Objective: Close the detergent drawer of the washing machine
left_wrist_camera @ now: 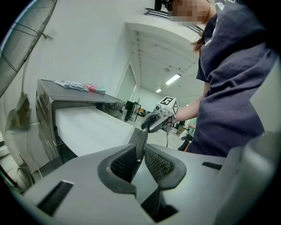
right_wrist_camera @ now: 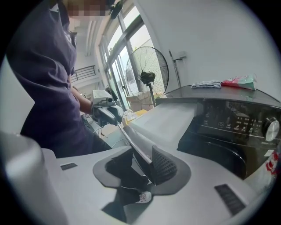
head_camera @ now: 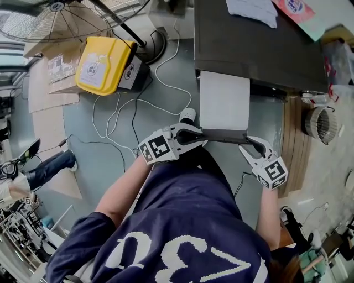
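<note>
Detergent drawer (head_camera: 224,102), a long white tray with a dark grey front panel (head_camera: 224,135), stands pulled well out of the dark grey washing machine (head_camera: 249,50), toward the person. At far left a yellow plastic case (head_camera: 102,65) lies on the grey floor (head_camera: 110,160), well apart from the machine. The left tongs (head_camera: 200,138) are clamped on the panel's left end; the left gripper view shows both ribbed pads (left_wrist_camera: 124,161) pressing its thin edge. The right tongs (head_camera: 247,145) are clamped on the panel's right end, its edge caught between their pads (right_wrist_camera: 163,166). A crumpled white cloth (head_camera: 251,11) lies on top of the machine.
</note>
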Available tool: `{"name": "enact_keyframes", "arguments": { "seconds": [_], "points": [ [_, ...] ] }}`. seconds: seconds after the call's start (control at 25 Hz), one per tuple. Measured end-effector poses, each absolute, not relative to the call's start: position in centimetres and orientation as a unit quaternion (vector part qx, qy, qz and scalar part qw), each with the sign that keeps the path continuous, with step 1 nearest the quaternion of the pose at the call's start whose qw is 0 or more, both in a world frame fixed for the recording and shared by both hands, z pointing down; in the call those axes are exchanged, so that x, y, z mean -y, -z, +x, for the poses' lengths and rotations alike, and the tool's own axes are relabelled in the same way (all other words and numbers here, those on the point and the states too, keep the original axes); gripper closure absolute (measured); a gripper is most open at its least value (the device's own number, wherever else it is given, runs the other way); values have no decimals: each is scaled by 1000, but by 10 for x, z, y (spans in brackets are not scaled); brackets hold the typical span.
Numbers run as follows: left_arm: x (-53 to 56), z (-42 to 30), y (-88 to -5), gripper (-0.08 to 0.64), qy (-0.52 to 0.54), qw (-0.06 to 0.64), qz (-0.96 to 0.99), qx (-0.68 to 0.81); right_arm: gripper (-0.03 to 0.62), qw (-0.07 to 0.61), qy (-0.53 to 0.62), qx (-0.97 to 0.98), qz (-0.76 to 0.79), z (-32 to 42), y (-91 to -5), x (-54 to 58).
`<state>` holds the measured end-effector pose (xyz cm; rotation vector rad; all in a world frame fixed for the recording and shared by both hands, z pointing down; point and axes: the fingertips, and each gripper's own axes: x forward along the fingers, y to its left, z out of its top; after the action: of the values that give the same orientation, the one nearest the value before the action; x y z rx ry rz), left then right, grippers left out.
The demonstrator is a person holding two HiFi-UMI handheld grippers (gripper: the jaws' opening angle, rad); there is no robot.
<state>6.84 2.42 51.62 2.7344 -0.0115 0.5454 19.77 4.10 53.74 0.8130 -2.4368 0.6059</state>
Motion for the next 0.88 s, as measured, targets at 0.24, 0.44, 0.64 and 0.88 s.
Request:
{"name": "enact_keyframes", "arguments": {
  "seconds": [0.24,0.44,0.64,0.88],
  "points": [
    [-13,69,-514,489,-191,171,967,17,437,240,-219,893,312,199,-535,-30],
    [4,67,-513,488,-198,154,968,26,437,242,-212,891,319,197,-534,-14],
    [20,66,-514,485,-201,144,968,34,437,245,-209,889,326,196,-536,2],
    [35,66,-514,485,-203,136,969,33,431,243,-205,884,342,196,-536,17]
  ]
}}
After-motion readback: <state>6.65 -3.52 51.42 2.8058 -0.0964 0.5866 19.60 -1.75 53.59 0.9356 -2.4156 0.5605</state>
